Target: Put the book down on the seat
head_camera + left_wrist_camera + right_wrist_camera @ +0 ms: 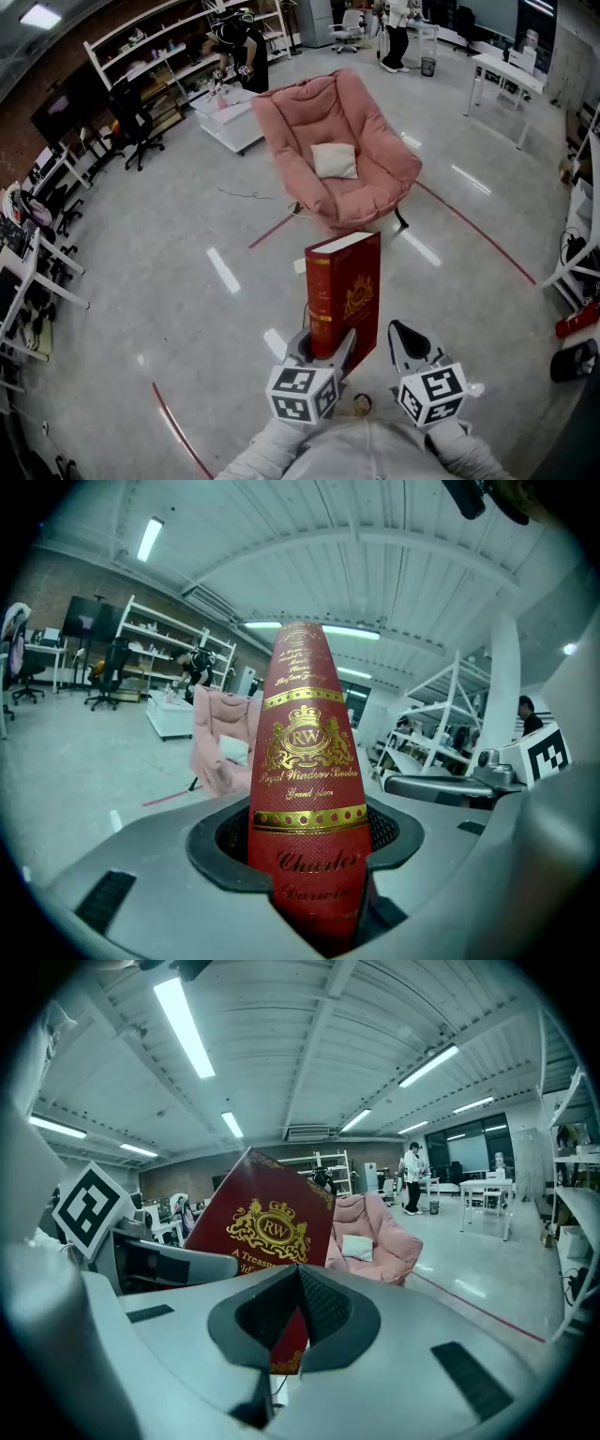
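A thick red book [344,292] with gold print stands upright in my left gripper [323,349], whose jaws are shut on its lower spine [307,855]. The spine fills the middle of the left gripper view. My right gripper [409,345] hangs just to the right of the book, jaws shut with nothing between them; its view shows the book's front cover [265,1227] beyond the closed jaws [296,1283]. The pink armchair [339,145] with a white cushion [334,160] on its seat stands ahead on the floor, some way from both grippers.
A white low table [228,119] stands left of the chair, with shelves [159,56] along the left wall. A person [242,52] is beside the shelves, another [397,28] at the far end. Red lines [478,230] cross the grey floor. Desks [502,80] stand at the right.
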